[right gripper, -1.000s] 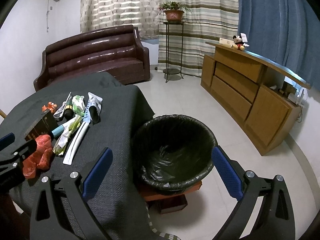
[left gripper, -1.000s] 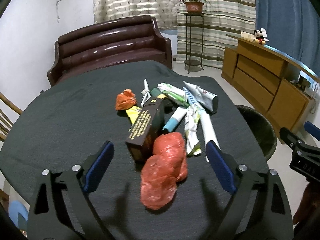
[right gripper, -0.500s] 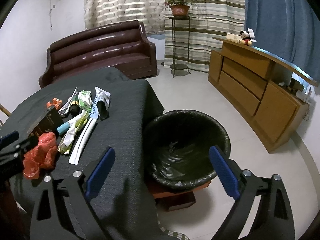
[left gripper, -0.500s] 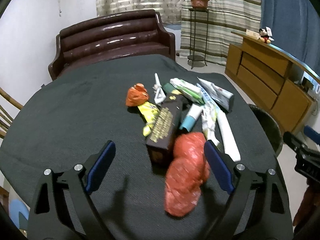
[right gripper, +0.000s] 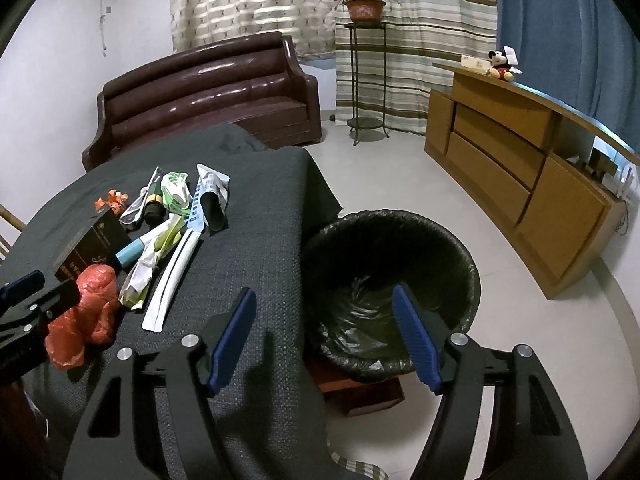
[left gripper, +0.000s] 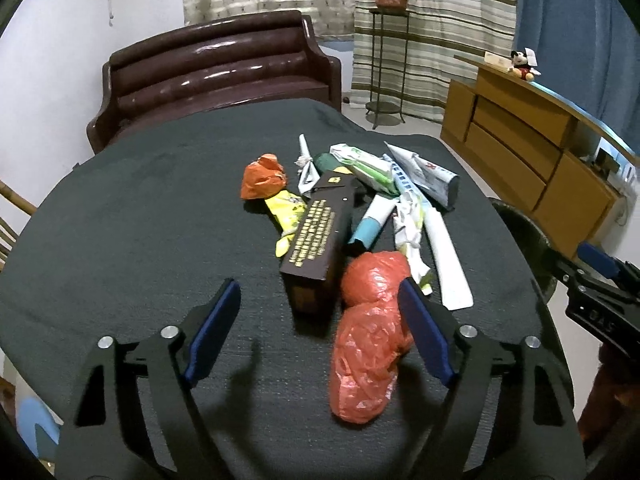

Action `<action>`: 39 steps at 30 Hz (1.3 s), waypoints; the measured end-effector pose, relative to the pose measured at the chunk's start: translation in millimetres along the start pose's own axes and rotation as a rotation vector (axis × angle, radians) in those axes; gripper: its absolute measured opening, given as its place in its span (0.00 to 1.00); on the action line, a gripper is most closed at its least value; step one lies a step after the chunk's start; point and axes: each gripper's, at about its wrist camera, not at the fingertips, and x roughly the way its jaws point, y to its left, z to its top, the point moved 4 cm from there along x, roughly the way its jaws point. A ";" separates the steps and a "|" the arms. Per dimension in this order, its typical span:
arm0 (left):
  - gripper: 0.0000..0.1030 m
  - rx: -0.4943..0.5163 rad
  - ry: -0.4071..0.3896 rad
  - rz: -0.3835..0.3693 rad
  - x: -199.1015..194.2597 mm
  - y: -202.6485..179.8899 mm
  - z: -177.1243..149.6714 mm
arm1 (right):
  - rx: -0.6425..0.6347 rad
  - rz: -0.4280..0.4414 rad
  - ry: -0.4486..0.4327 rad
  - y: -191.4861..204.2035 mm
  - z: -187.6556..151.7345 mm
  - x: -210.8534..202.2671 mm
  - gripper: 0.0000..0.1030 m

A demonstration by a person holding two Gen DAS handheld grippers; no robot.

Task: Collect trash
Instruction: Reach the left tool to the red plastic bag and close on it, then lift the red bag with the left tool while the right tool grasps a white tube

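Note:
A heap of trash lies on the dark-clothed table (left gripper: 120, 220): a crumpled red plastic bag (left gripper: 372, 340), a long brown box (left gripper: 316, 240), an orange bag (left gripper: 262, 178), a yellow wrapper (left gripper: 288, 212) and several white and green tubes and wrappers (left gripper: 416, 188). My left gripper (left gripper: 320, 300) hovers low over the near end of the heap. Its jaws are closing, with the red bag and the box end between them; the bag lies against the right finger, and the left finger is clear. My right gripper (right gripper: 324, 300) hangs over the table edge and the black-lined bin (right gripper: 400, 220), jaws closing on nothing.
The bin stands on the floor just right of the table. A brown sofa (left gripper: 216, 68) sits behind the table, a wooden sideboard (right gripper: 520, 160) along the right wall, and a plant stand (right gripper: 366, 72) by the curtains. A chair back (left gripper: 12, 216) shows at the left edge.
Both pairs of jaws have narrowed. The trash and the bin have slid slightly rightward in the views; nothing on the table has been shifted or picked up.

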 end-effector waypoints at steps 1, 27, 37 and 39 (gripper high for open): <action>0.75 -0.001 -0.002 0.003 -1.3 -0.5 0.0 | 0.002 0.001 -0.001 -0.3 -0.3 -1.0 0.67; 0.27 0.029 0.025 -0.124 2.2 -26.8 -12.9 | -0.025 0.011 -0.004 8.6 -1.6 -1.1 0.67; 0.26 0.039 -0.077 -0.134 -31.3 -24.2 2.4 | -0.030 0.013 -0.005 12.6 -1.9 -1.2 0.67; 0.26 0.027 -0.084 -0.135 -34.7 -19.0 5.9 | -0.034 0.014 -0.007 16.4 -1.8 -1.8 0.67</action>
